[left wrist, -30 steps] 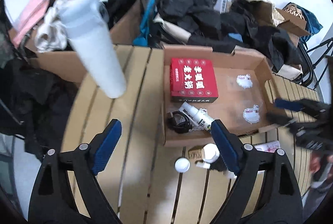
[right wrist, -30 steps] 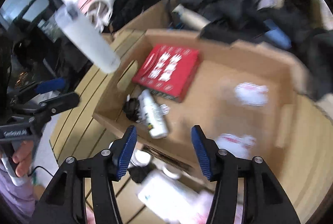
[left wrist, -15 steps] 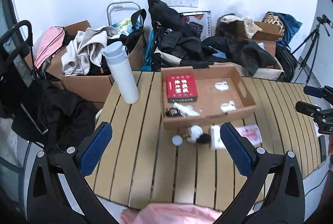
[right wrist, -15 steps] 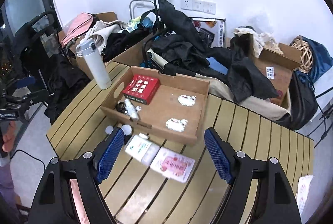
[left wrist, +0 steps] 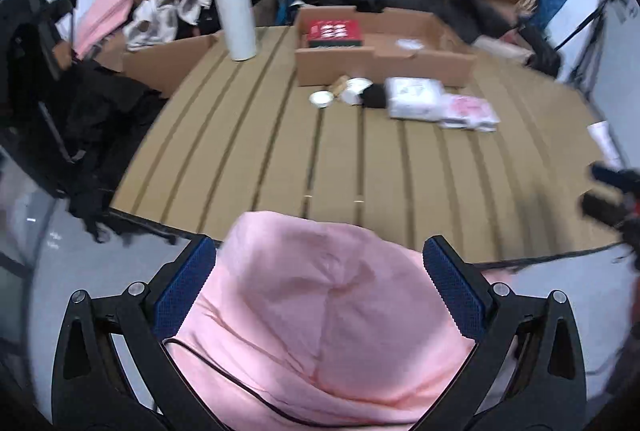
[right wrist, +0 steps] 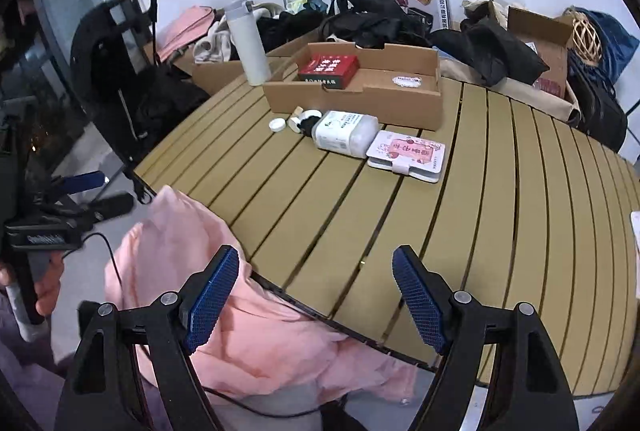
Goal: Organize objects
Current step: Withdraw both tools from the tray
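Note:
A cardboard tray point(right wrist: 360, 99) stands at the far side of the slatted table point(right wrist: 400, 223), holding a red box point(right wrist: 329, 66). In front of it lie a white bottle point(right wrist: 346, 130), a pink packet point(right wrist: 408, 155), a white cap point(right wrist: 277, 125) and small items. They also show in the left wrist view: tray point(left wrist: 384, 65), bottle point(left wrist: 414, 98), packet point(left wrist: 468, 112). My left gripper point(left wrist: 320, 291) is open and empty, held off the near table edge above pink clothing point(left wrist: 320, 319). My right gripper point(right wrist: 316, 299) is open and empty over the near edge.
A tall white flask point(right wrist: 247, 43) stands left of the tray. Boxes, bags and dark clothes point(right wrist: 368, 23) crowd behind the table. A black cart point(right wrist: 116, 63) stands at the left. The left gripper also shows in the right wrist view point(right wrist: 86, 191).
Both grippers have pulled far back from the tray to the near table edge and dropped lower. The person's pink clothing now fills the bottom of both views. Both stay open.

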{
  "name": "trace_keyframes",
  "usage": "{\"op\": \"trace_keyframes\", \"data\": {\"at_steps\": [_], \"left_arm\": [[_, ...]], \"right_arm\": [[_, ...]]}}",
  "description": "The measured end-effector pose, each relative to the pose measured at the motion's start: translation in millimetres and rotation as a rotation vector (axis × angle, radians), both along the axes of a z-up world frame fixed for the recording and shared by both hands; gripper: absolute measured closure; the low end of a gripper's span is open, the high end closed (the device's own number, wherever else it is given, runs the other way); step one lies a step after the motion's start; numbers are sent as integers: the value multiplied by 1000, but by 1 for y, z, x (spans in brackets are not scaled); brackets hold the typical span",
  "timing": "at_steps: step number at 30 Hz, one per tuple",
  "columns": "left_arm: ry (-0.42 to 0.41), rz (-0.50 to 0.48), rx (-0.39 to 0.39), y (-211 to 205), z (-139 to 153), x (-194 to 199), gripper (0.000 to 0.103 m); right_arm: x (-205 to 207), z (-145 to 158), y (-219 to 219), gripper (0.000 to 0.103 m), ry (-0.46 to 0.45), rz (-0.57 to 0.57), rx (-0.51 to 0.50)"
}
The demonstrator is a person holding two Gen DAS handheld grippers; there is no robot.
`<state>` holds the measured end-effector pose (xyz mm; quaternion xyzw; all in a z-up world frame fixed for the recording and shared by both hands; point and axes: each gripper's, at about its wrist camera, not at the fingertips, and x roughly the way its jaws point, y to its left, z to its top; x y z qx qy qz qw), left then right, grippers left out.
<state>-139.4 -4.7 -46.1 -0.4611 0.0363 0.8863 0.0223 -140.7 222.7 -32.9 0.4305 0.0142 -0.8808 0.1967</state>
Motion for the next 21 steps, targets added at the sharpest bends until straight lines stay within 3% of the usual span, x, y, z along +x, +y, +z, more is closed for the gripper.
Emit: {"op": "trace_keyframes", "data": {"at_steps": [5,9,11,13,14,16,17,21], "left_arm": [[46,-82,176,4,5,-22,0],[46,-122,228,22,-4,-77,5],[20,-162,300,34,-16,-118,19],[9,-183,364,40,-30,-145,21],[-12,-171,392,42,-41,-162,30],[-82,-167,452,44,-61,-185,44],[-114,-168,479,47,-71,-195,51],[-142,-174,502,56,-92,-213,59]], "right_arm": [[-17,-3,13,25,24,-86,-49],[-55,-18,23,25,-3,-173,-104],[-82,-27,18,25,-17,-184,-107],[-104,-36,9,25,-26,-182,-94],[-119,-42,3,28,-38,-180,-96],[-142,-51,-7,44,-52,-171,-109],[-151,-54,-11,45,-51,-171,-103],[-191,-74,-23,55,-63,-174,-106]]}}
